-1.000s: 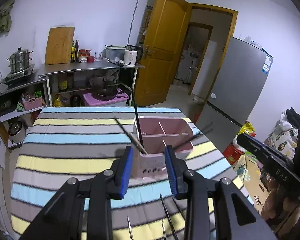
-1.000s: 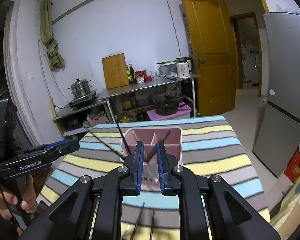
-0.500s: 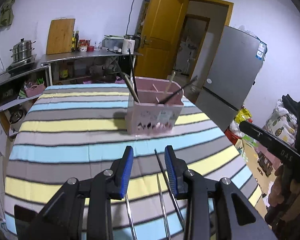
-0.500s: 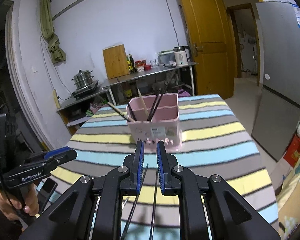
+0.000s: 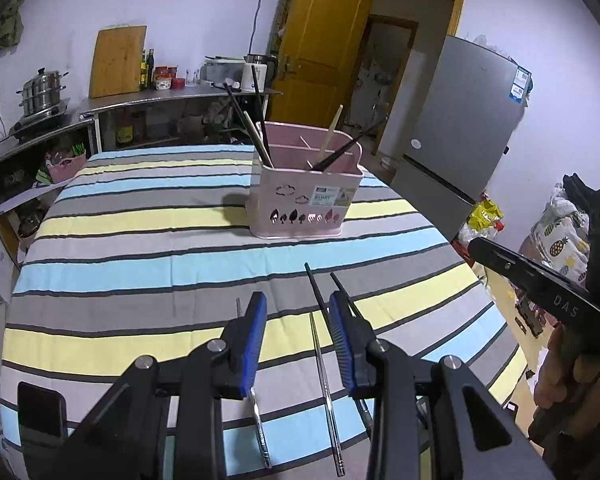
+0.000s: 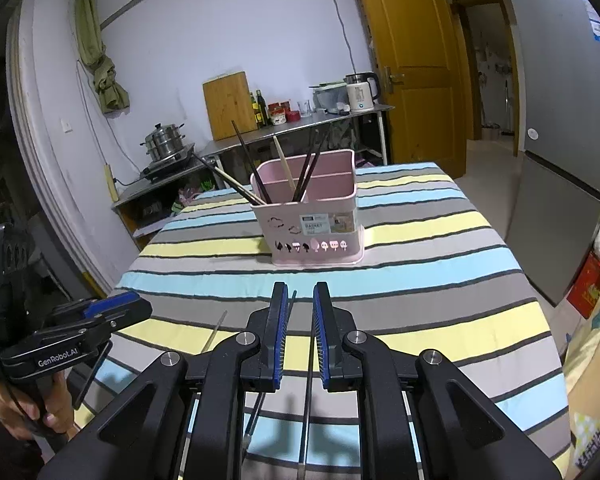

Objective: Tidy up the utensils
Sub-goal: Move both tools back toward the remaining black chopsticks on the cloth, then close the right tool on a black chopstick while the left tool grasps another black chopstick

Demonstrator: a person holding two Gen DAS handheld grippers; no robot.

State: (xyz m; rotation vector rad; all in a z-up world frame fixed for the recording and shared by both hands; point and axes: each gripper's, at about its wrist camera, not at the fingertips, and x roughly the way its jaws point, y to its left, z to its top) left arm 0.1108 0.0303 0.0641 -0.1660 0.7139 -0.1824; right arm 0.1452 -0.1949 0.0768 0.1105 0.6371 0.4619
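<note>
A pink utensil holder (image 5: 306, 196) stands mid-table with several chopsticks upright in it; it also shows in the right wrist view (image 6: 312, 220). Loose chopsticks lie on the striped cloth near the front edge: a silver one (image 5: 326, 384), another silver one (image 5: 258, 420), and a dark one (image 5: 316, 288). My left gripper (image 5: 298, 308) is open and empty, hovering over them. My right gripper (image 6: 300, 300) is slightly open and empty, above a dark chopstick (image 6: 308, 396). The left gripper also shows at the left of the right wrist view (image 6: 100, 312).
The table wears a striped cloth (image 5: 140, 240). A black phone (image 5: 40, 410) lies at its front left corner. A metal shelf with pots and a cutting board (image 5: 118, 62) stands behind. A grey fridge (image 5: 456, 132) and an open door are at the right.
Both grippers have pulled back from the holder towards the table's front edge and dropped lower. The loose chopsticks now lie under the fingers. The right jaws have opened a little.
</note>
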